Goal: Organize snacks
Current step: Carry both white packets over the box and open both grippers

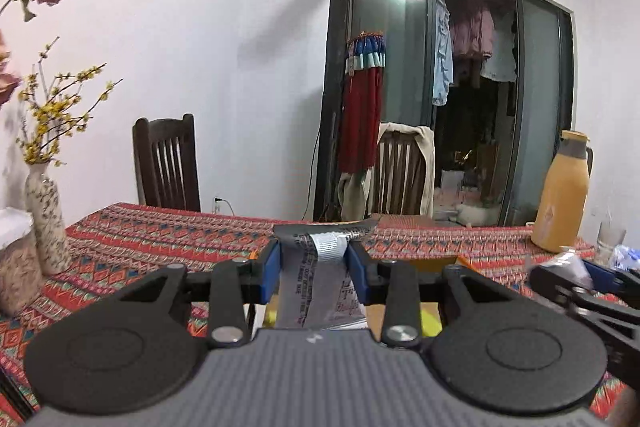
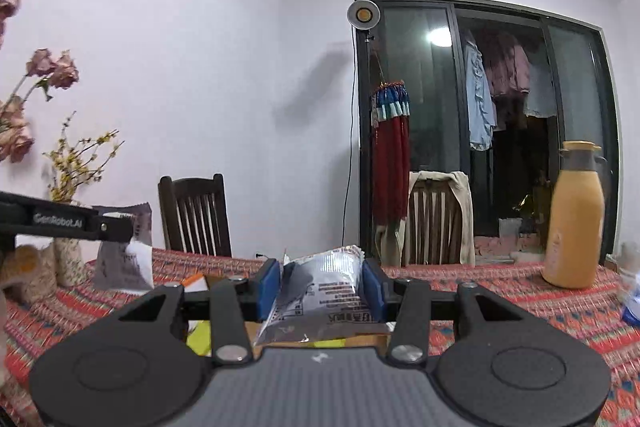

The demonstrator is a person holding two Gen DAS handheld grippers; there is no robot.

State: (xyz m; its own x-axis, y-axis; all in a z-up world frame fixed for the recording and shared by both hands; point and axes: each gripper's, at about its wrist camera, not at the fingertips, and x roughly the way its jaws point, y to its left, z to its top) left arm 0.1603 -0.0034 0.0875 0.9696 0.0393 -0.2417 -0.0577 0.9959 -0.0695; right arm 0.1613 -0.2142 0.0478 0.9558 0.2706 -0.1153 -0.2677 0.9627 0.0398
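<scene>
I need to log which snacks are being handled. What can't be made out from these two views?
- Left wrist view: grey packet in the left gripper; print too small and its front faces away.
- Right wrist view: silver packet in the right gripper; text unreadable.
- Box below: hidden by the grippers.

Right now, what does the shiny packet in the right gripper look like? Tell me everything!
The silver snack packet is a crinkly foil pouch, shiny with dark printed text and a crimped, ridged top edge. The right gripper pinches it between two blue pads, one on each side, so it stands roughly upright with its top poking above them. Its lower end is creased and flares out toward the camera. It is held up above the patterned tablecloth; nothing but the pads appears to touch it.
</scene>
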